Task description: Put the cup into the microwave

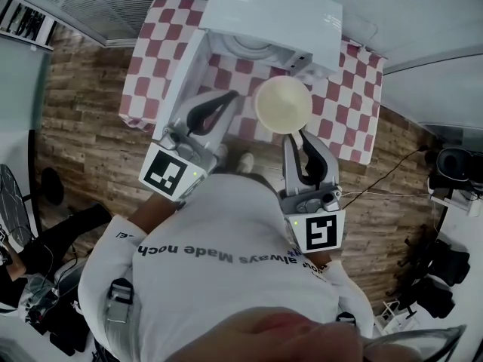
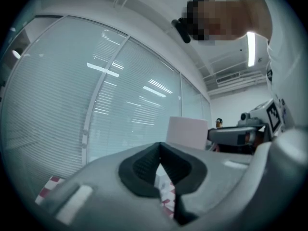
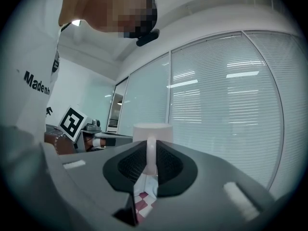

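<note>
A cream cup [image 1: 283,104] hangs over the checkered table [image 1: 343,89], just in front of the white microwave [image 1: 275,13]. The microwave's door [image 1: 181,78] stands open to the left, and the turntable [image 1: 253,47] shows inside. My right gripper [image 1: 299,134] is shut on the cup's handle; in the right gripper view the handle [image 3: 151,155] sits between the black pads and the cup [image 3: 153,131] rises beyond them. My left gripper [image 1: 226,98] is shut on nothing beside the open door. In the left gripper view the left gripper [image 2: 160,148] has its pads meeting, with the microwave [image 2: 187,131] behind.
Wooden floor surrounds the table. A fan [image 1: 11,202] stands at the left. Dark equipment [image 1: 453,168] and a cable [image 1: 392,176] lie at the right. Window blinds [image 2: 96,105] run behind the table.
</note>
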A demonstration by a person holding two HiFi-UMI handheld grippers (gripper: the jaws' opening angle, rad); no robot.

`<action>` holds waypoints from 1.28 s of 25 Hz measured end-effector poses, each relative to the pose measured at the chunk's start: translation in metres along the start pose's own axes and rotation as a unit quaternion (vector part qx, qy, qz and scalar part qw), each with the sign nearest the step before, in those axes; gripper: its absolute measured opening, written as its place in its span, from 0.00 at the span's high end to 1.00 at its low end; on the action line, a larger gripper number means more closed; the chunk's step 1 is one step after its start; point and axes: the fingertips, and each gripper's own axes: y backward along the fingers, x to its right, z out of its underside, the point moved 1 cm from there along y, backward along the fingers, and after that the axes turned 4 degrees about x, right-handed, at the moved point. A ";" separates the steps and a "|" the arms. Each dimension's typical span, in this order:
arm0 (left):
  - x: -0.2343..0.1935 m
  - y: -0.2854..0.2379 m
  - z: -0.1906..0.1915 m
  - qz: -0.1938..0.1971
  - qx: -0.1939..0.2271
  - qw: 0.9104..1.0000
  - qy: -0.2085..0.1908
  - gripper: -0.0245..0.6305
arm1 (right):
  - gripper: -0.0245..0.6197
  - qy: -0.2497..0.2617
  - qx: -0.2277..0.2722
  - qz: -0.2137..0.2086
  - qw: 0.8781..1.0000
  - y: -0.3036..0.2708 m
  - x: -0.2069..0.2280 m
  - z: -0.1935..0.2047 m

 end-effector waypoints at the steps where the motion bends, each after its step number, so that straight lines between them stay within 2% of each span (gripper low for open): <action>1: -0.002 0.000 0.003 0.001 -0.001 1.000 0.001 0.96 | 0.90 -0.003 -0.002 0.003 1.000 -0.002 0.000 0.003; 18: -0.032 -0.018 0.079 -0.002 -0.021 0.999 0.028 0.96 | 0.90 -0.008 -0.038 0.018 0.999 -0.030 0.017 0.084; 32: -0.057 -0.046 0.144 -0.005 -0.036 0.999 0.022 0.96 | 0.90 -0.014 -0.058 0.026 0.998 -0.059 0.035 0.163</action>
